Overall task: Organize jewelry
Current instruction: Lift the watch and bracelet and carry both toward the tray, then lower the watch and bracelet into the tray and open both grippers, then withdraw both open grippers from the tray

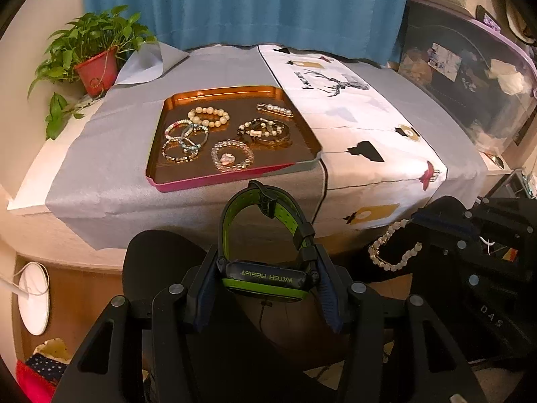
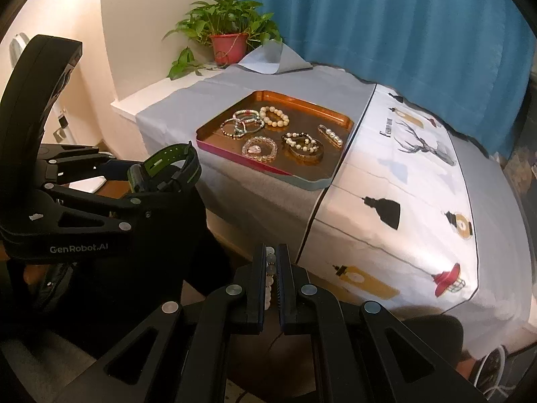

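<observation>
1. We hold the watch [image 1: 265,235] in the left gripper [image 1: 265,278]; its fingers are closed on the two ends of the black and green case, and the strap loop stands up in front of them, off the table
2. We hold the pearl bracelet [image 2: 270,275] in the right gripper [image 2: 271,268]; its fingers are pressed together on the beads, and in the left wrist view the rest of the strand hangs free below it
3. The tray [image 1: 303,127] lies on the grey cloth [image 1: 100,168] with the other bracelets and a hair clip [image 1: 275,110] inside; both our pieces are in the air before the table edge, well apart from it
4. We judge the watch as light, with a stiff case and a bendy rubber strap; the case is the good place to grip
5. We judge the bracelet as light, loose and a little slippery; round beads can roll between flat pads, so we take it across several beads and put it down gently
</observation>
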`<state>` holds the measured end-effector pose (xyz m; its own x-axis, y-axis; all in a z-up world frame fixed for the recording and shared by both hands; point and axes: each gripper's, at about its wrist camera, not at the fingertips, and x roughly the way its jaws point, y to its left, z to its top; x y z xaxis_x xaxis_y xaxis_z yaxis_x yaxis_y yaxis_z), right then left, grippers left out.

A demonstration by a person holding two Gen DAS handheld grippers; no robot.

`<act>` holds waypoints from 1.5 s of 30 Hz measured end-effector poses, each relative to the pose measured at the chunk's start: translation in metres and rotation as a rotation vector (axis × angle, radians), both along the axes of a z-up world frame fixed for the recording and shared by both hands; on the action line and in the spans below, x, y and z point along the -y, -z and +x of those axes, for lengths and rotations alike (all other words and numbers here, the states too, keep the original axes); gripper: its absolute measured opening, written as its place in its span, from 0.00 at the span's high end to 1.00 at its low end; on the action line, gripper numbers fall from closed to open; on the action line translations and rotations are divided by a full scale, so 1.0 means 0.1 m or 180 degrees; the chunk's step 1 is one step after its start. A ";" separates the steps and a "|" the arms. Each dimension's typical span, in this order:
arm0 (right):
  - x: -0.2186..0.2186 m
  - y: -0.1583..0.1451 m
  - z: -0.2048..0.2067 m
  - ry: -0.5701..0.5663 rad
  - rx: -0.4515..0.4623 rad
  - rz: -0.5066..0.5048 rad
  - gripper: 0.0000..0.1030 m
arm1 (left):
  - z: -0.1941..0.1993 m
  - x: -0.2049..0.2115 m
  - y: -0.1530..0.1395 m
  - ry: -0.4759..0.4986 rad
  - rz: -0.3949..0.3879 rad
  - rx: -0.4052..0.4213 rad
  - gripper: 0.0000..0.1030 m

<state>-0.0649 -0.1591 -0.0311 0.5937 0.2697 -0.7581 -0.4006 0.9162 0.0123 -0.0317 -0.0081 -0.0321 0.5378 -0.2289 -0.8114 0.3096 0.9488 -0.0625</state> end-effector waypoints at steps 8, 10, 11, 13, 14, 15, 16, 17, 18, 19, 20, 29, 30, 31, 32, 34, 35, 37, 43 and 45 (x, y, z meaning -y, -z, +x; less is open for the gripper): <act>-0.15 -0.05 0.66 0.0033 0.0061 -0.0010 0.94 | 0.53 -0.09 -0.02 -0.0066 -0.0001 0.0067 0.53; -0.20 -0.06 0.89 0.0046 0.0080 0.0005 0.94 | 0.72 -0.12 -0.03 -0.0095 0.0013 0.0096 0.53; -0.22 -0.06 0.99 0.0053 0.0088 0.0015 0.94 | 0.80 -0.13 -0.03 -0.0107 0.0017 0.0102 0.53; -0.26 -0.07 1.20 0.0056 0.0119 0.0038 0.94 | 1.00 -0.15 -0.02 -0.0135 0.0025 0.0113 0.53; -0.28 -0.07 1.29 0.0058 0.0130 0.0047 0.94 | 1.09 -0.16 -0.01 -0.0149 0.0029 0.0116 0.53; -0.29 -0.06 1.40 0.0060 0.0141 0.0064 0.94 | 1.17 -0.17 -0.01 -0.0160 0.0029 0.0120 0.53; -0.30 -0.06 1.47 0.0064 0.0152 0.0078 0.94 | 1.28 -0.18 0.01 -0.0178 0.0037 0.0123 0.53; -0.31 -0.06 1.58 0.0071 0.0167 0.0090 0.94 | 1.36 -0.19 0.02 -0.0189 0.0042 0.0128 0.53; -0.33 -0.05 1.68 0.0081 0.0177 0.0100 0.94 | 1.44 -0.19 0.03 -0.0202 0.0047 0.0131 0.53; -0.34 -0.04 1.78 0.0087 0.0187 0.0123 0.94 | 1.55 -0.20 0.05 -0.0222 0.0053 0.0136 0.53; -0.35 -0.04 1.86 0.0094 0.0195 0.0137 0.94 | 1.62 -0.21 0.06 -0.0235 0.0053 0.0143 0.53; -0.45 0.31 2.41 0.0200 0.0010 0.0170 0.92 | 2.20 -0.27 0.28 -0.0429 0.0110 0.0161 0.33; -0.47 0.39 2.44 0.0242 -0.0051 0.0097 0.90 | 2.24 -0.28 0.30 -0.0508 0.0186 0.0173 0.15; -0.48 0.45 2.46 0.0288 -0.0126 -0.0002 0.88 | 2.25 -0.28 0.31 -0.0586 0.0267 0.0187 0.09; -0.47 0.50 2.45 0.0314 -0.0175 -0.0047 0.76 | 2.24 -0.29 0.31 -0.0604 0.0295 0.0219 0.08; -0.43 0.54 2.39 0.0358 -0.0209 -0.0058 0.43 | 2.20 -0.29 0.31 -0.0593 0.0342 0.0268 0.08; -0.40 0.53 2.34 0.0399 -0.0175 -0.0064 0.30 | 2.17 -0.29 0.31 -0.0580 0.0376 0.0251 0.08; -0.35 0.47 2.20 0.0437 -0.0124 -0.0058 0.29 | 2.08 -0.29 0.30 -0.0582 0.0454 0.0238 0.08; -0.23 0.38 1.76 0.0525 -0.0138 -0.0020 0.28 | 1.62 -0.28 0.08 -0.0621 0.0369 0.0386 0.07; -0.22 0.38 1.59 0.0531 -0.0108 -0.0062 0.27 | 1.44 -0.27 0.01 -0.0634 0.0401 0.0460 0.07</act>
<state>0.0938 -0.1373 -0.0688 0.6030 0.1548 -0.7826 -0.2427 0.9701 0.0049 0.1124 0.0187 -0.0332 0.6742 -0.0091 -0.7385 0.1131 0.9894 0.0912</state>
